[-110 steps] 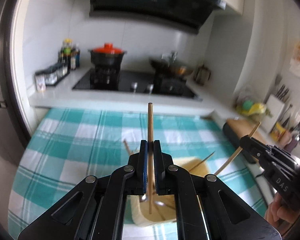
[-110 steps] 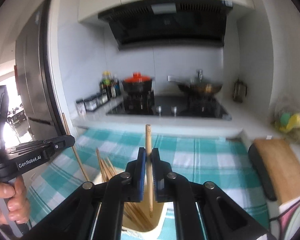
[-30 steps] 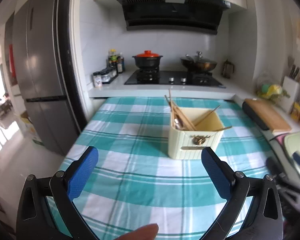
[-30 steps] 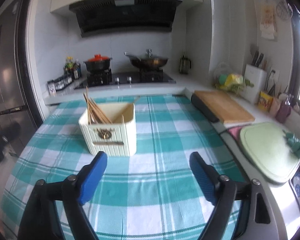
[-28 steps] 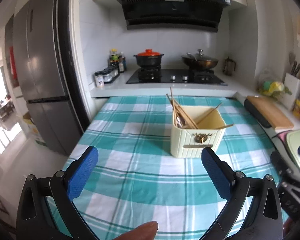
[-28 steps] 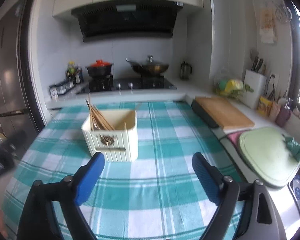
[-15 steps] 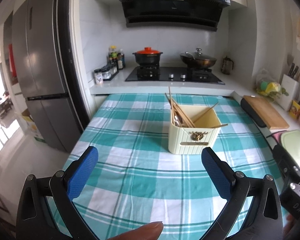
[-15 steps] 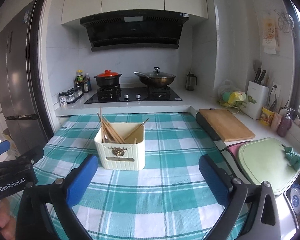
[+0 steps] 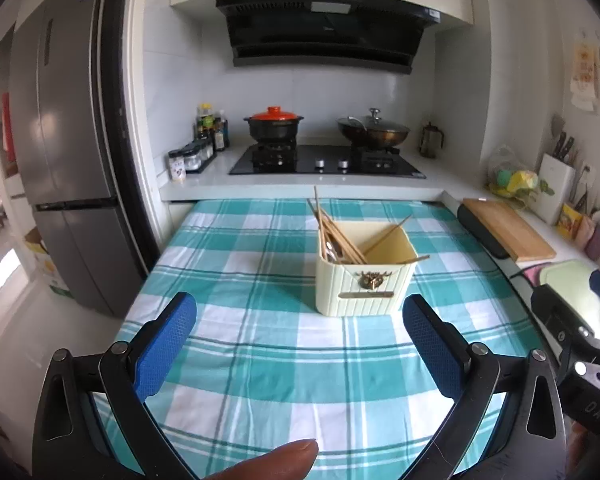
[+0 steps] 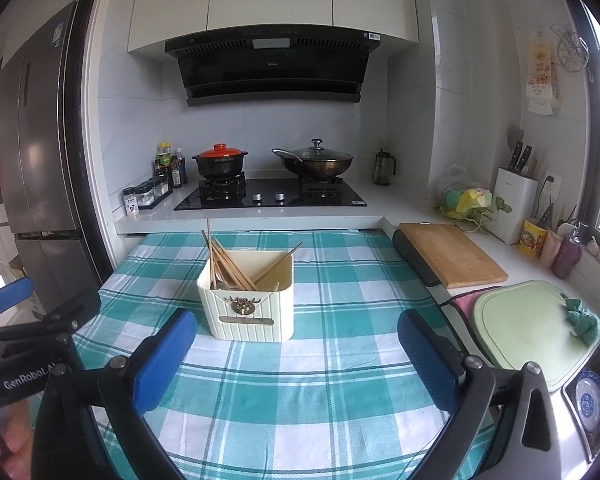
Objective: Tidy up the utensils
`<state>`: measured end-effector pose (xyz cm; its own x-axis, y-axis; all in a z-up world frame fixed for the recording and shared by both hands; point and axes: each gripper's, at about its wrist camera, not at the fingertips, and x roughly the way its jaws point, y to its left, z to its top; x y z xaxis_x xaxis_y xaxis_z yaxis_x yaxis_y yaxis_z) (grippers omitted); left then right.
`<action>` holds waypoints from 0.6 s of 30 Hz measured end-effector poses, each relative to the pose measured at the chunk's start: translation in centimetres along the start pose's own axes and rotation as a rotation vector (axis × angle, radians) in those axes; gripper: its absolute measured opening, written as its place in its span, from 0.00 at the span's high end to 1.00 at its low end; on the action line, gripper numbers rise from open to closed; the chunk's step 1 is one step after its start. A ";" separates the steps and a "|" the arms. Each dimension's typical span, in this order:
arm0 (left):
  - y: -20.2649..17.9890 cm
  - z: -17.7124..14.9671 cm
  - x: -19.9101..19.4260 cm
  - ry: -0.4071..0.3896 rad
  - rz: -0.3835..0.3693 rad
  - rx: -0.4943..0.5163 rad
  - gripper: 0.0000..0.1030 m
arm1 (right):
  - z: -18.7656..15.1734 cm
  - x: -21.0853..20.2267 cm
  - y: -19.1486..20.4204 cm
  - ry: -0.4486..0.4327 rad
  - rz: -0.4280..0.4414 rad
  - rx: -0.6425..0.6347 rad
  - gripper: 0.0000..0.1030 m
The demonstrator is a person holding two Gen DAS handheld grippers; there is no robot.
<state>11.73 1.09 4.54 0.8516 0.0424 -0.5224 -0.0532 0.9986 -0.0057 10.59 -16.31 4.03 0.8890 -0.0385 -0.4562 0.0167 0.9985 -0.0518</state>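
Left gripper [image 9: 300, 344] blue-padded fingers spread wide, holding nothing. Right gripper [image 10: 296, 354] same, fingers spread, empty. Cream ribbed rectangular utensil holder [image 10: 247, 312] on teal-white checked tablecloth [image 10: 320, 380], nearer table's far edge. Wooden chopsticks [image 10: 228, 266] lean inside holder, mostly left side.

My left wrist camera looks forward and slightly down from the near left of the checked tablecloth [image 9: 260, 360], toward the stove [image 9: 328, 160]. My right wrist camera faces the same way from the near right, a little higher and farther back (more of the cabinets shows). Both share the cream utensil box [image 9: 364, 284] mid-table, well ahead of each lens, and each catches the other tool at its edge: right gripper [image 9: 572, 344], left gripper [image 10: 24, 332].
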 end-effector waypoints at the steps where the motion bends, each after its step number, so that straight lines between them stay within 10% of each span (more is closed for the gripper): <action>1: -0.1 0.0 -0.1 -0.001 0.004 0.004 0.00 | 0.0 0.0 0.0 0.000 -0.002 0.000 0.00; 18: 0.2 0.0 -0.3 -0.008 0.029 -0.006 0.00 | -0.2 -0.3 -0.2 0.002 -0.006 -0.005 0.00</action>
<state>11.43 1.24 4.68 0.8537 0.0720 -0.5157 -0.0813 0.9967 0.0046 10.20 -16.46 4.01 0.8879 -0.0447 -0.4578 0.0198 0.9981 -0.0591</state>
